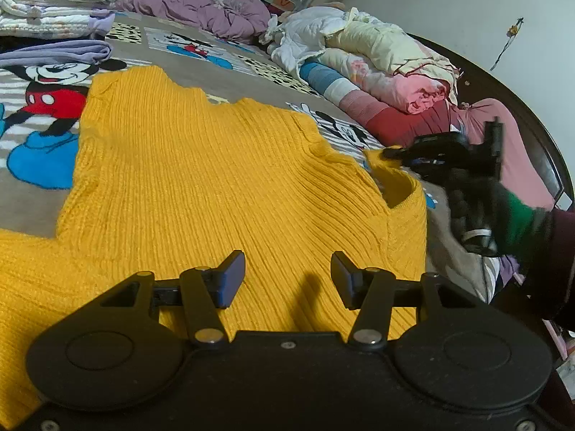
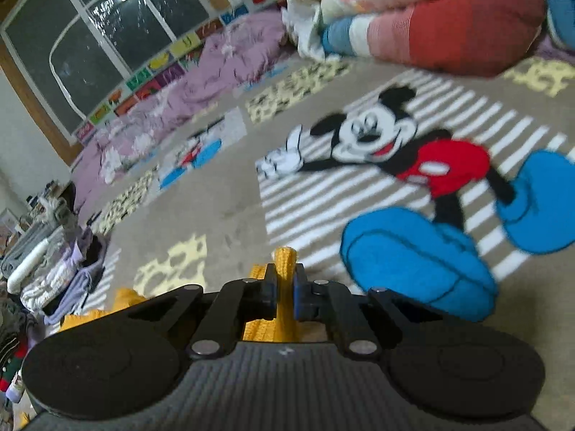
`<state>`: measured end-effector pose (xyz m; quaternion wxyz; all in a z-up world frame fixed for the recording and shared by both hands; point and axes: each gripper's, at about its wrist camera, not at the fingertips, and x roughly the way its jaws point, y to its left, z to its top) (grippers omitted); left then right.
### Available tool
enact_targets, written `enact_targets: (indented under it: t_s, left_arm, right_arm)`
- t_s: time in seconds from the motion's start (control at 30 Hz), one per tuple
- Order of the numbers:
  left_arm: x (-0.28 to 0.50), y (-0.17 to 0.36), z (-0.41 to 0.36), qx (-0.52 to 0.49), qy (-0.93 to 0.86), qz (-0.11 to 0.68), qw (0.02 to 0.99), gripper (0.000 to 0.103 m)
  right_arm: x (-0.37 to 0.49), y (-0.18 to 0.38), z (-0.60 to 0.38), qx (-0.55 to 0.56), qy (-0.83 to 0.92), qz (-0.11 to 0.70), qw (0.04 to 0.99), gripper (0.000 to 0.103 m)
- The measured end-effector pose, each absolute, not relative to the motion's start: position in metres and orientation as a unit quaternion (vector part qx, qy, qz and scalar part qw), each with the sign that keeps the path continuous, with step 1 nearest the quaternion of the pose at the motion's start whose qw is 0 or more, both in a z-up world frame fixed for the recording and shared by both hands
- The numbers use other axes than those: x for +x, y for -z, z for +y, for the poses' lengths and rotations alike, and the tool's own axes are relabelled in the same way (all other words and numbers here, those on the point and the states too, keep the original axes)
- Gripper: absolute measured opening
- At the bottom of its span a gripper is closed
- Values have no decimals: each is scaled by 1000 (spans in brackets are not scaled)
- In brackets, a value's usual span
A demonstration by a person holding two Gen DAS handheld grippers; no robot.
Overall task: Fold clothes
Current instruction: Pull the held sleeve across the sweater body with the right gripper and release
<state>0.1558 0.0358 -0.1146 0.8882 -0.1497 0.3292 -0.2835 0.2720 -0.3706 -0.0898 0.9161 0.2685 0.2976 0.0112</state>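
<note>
The yellow knit sweater is spread flat across the Mickey Mouse blanket, filling the centre and lower left of the left wrist view, ribs running toward the camera. Its far edge is ragged and stepped along the upper middle of the frame; the left edge drops down past Mickey's blue shoe, and the right edge curls up into a raised fold at centre right. Over there the right gripper has hold of a corner of the knit, a gloved hand and a green cuff behind it, all a bit blurred.

The left gripper sits low in the frame over the sweater's near part, fingers set wide apart with nothing between them, yellow knit showing through the gap.

Switch to the right wrist view: the right gripper is pinched tight on a strip of the yellow knit sweater, a nub of it poking up above the pads, more yellow bunched at lower left. Ahead lies open blanket, tan with stripes and a big Mickey at centre right.

Around the edges: a folded stack of laundry at upper left, a crumpled lilac quilt along the top, a heap of pink and cream bedding at upper right. Between those piles and the sweater's far edge there is bare blanket.
</note>
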Motion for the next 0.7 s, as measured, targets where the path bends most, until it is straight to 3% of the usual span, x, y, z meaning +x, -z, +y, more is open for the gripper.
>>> enact_targets:
  t_s: [0.4,0.7]
  left_arm:
    - [151,114,32,-141,278,327,892,53]
    - [148,114,29,-132,275,328,894,53]
  right_arm:
    - [193,36,-400,270,5,228,936,10]
    - [152,44,-427,302,41,208,929,9]
